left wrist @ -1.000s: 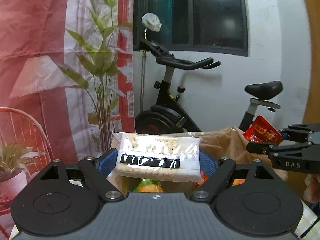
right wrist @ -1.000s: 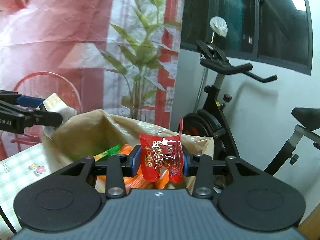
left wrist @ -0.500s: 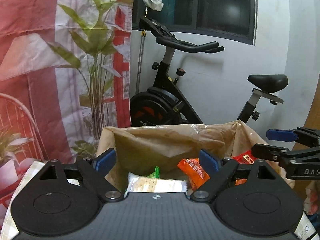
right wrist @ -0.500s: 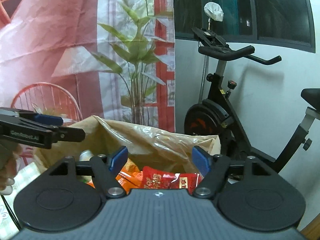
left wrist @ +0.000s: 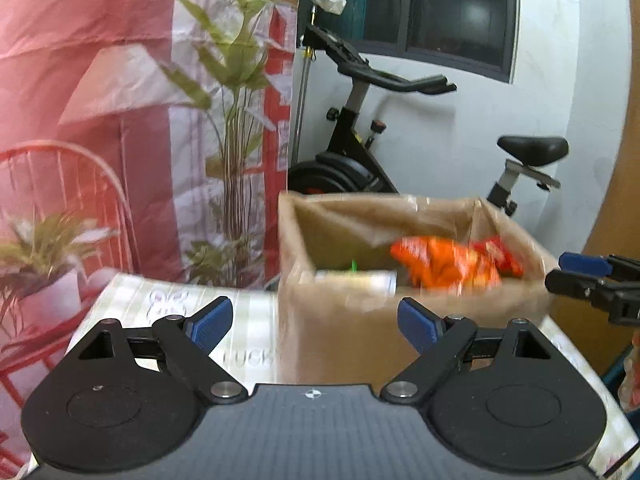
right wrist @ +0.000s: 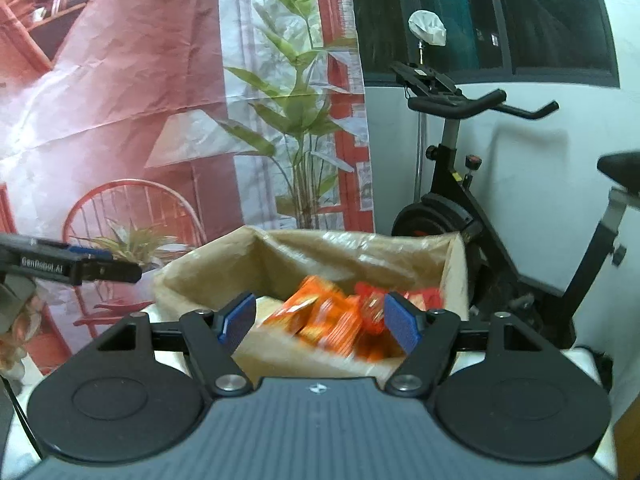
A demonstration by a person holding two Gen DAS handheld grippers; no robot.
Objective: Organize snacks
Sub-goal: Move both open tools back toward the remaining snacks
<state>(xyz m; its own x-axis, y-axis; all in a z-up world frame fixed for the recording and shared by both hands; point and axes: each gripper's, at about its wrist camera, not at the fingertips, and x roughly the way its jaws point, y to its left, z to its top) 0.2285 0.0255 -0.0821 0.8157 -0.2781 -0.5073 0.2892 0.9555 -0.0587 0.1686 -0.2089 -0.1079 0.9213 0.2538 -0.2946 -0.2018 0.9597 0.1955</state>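
Observation:
A brown paper bag (left wrist: 352, 328) stands open on the checked tablecloth (left wrist: 248, 312). Inside lie orange snack packets (left wrist: 444, 266), a red packet (left wrist: 502, 256) and a white cracker pack (left wrist: 356, 280). My left gripper (left wrist: 316, 324) is open and empty, held back from the bag's near left side. The right gripper (left wrist: 588, 280) shows at the right edge of this view. In the right wrist view the bag (right wrist: 320, 246) holds the orange packets (right wrist: 320, 318) and the red packet (right wrist: 372, 304). My right gripper (right wrist: 320, 322) is open with nothing between its pads, and the left gripper (right wrist: 80, 268) reaches in from the left.
An exercise bike (left wrist: 360, 152) (right wrist: 456, 200) stands behind the table against the white wall. A printed backdrop with plants and a red chair (right wrist: 132, 208) hangs to the left. A person's hand (right wrist: 14, 304) shows at the far left edge.
The left gripper let go of the cracker pack and the right one opened off the red packet; both packs now lie in the bag. Both grippers have drawn back from the bag.

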